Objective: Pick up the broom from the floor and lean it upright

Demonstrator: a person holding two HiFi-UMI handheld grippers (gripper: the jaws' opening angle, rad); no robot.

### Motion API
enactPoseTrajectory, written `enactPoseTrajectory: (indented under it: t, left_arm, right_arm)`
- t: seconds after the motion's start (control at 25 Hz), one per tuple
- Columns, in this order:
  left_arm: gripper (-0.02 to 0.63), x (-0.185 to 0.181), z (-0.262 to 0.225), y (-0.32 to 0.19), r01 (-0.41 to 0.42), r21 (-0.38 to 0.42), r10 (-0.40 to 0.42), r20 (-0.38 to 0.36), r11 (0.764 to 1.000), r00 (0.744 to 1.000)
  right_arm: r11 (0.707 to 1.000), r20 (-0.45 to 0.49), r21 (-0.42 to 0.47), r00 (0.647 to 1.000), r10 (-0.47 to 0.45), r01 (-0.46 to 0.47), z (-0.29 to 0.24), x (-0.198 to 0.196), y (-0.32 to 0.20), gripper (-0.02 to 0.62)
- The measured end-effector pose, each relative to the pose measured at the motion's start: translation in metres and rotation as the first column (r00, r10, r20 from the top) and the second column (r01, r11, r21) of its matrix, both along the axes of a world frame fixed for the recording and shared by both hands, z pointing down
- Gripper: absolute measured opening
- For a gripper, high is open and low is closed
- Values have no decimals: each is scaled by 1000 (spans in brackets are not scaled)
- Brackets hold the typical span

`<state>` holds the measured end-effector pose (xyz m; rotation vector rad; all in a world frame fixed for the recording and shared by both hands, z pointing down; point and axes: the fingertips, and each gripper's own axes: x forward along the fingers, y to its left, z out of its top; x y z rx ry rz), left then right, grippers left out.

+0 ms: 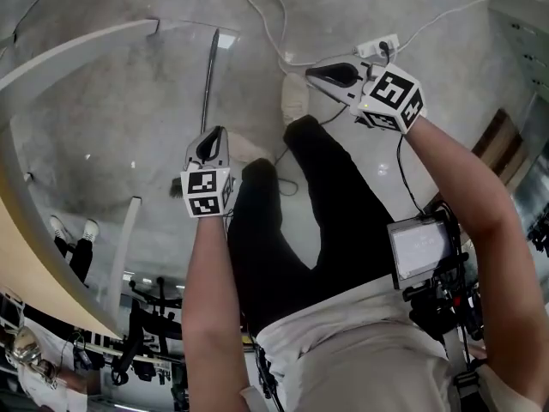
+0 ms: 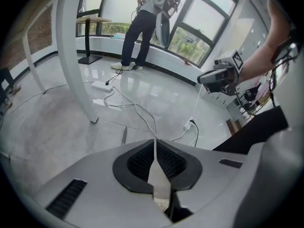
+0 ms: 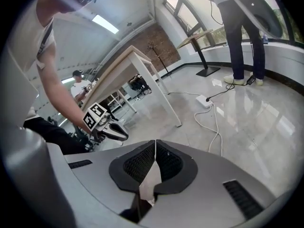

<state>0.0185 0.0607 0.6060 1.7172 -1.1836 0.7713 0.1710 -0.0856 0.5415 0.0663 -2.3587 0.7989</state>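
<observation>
The broom's thin metal handle lies flat on the grey floor, running away from me. Its head end is hidden behind my left gripper, which hangs just above the handle's near part with its jaws shut and nothing between them. The left gripper view shows only a short piece of the handle beyond the closed left gripper. To the right, above my shoe, my right gripper is also shut and empty. In its own view the right gripper has its pads meeting, and the left gripper shows at the left.
White cables and a power strip lie on the floor beyond the right gripper. My black-trousered legs and a shoe stand beside the broom. A white table leg rises at the left. Another person stands by the windows.
</observation>
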Motion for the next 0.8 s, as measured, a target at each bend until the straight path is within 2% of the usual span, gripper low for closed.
enactPoseTrajectory:
  t: [0.24,0.52,0.68,0.8]
  left_arm:
    - [21,2,40,5,32,-11,-32,33,999,999]
    - [21,-28,162,12,24,-126,-13,92,992,996]
    - [21,-34,191,-9,16,-129,-1,116,991,993]
    - [21,-48,237,-28,-6,-144,27,146,990,989]
  right_arm:
    - [999,13,16,999,-46,46,18,-3,5,18]
    - [994,23,40,994,-102,101,99,-30,-13,18]
    - [992,33,66,993,-114,111,111,-41,-29,18]
    - [988,50,82,990,-132,128,144,-57,-43,18]
